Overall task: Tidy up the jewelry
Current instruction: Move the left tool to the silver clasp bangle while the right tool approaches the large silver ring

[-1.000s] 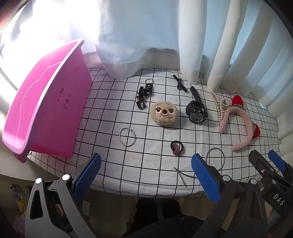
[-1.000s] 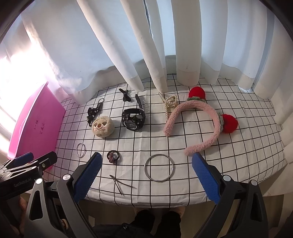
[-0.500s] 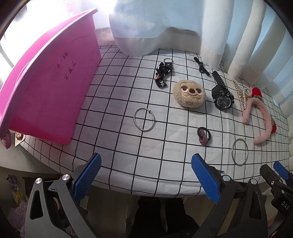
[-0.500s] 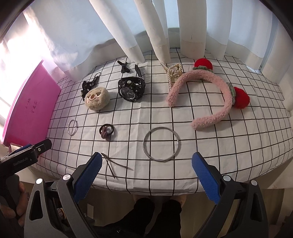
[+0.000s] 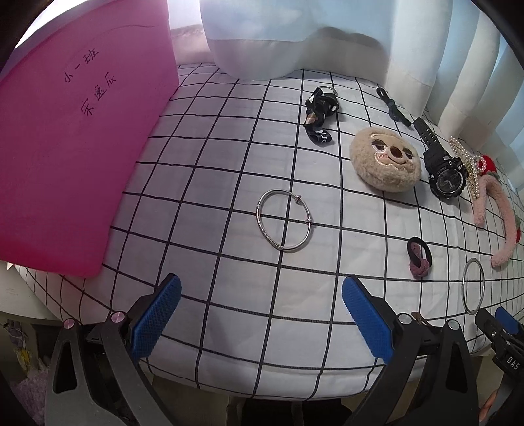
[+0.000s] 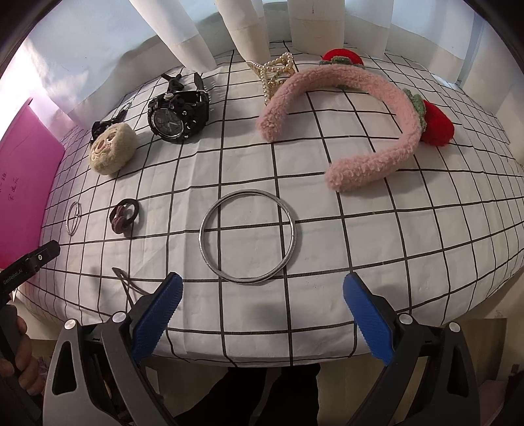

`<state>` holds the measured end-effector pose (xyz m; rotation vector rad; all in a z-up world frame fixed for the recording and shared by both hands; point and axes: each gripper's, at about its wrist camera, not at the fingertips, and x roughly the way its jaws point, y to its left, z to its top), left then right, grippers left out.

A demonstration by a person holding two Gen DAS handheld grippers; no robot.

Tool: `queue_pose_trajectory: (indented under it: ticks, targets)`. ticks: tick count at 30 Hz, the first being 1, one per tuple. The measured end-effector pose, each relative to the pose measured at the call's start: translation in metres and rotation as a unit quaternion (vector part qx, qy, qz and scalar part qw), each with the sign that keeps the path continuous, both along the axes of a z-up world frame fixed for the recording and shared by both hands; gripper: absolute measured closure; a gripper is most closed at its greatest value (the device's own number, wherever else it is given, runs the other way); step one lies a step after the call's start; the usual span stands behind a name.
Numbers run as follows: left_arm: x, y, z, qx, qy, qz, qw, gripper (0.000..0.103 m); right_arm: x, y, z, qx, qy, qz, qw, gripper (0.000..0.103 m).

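My left gripper is open and empty, low over the front of the checked cloth, just short of a thin silver bracelet. My right gripper is open and empty, just short of a large silver bangle. The bangle also shows at the right of the left wrist view. On the cloth lie a hair tie, a black watch, a plush face charm, a pearl hair clip, a pink fuzzy headband and a black keychain strap.
A pink plastic bin stands on the table's left side, also at the left edge of the right wrist view. White curtains hang along the back. A thin hairpin lies near the front edge. The table's front edge is right below both grippers.
Both grippers have moved forward and down toward the cloth. The bracelet and the bangle now lie much closer to the left and right fingers. Nothing on the cloth has moved.
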<state>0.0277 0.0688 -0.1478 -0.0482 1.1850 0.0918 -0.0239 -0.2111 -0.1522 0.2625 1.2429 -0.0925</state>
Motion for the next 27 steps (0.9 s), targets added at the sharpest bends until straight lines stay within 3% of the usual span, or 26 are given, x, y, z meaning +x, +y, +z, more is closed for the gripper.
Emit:
queue_pose_trajectory:
  ticks: [17,27]
  targets:
    - [0.04,0.001,-0.03,-0.01,0.002,-0.015,0.9998,0.006,0.009,0.006,-0.016,-0.052,-0.009,-0.009,0.999,0.009]
    - [0.046,-0.004,-0.033,-0.003,-0.02,-0.029,0.9994,0.005,0.017,0.017,-0.017,-0.069,-0.015,0.003,0.997,0.009]
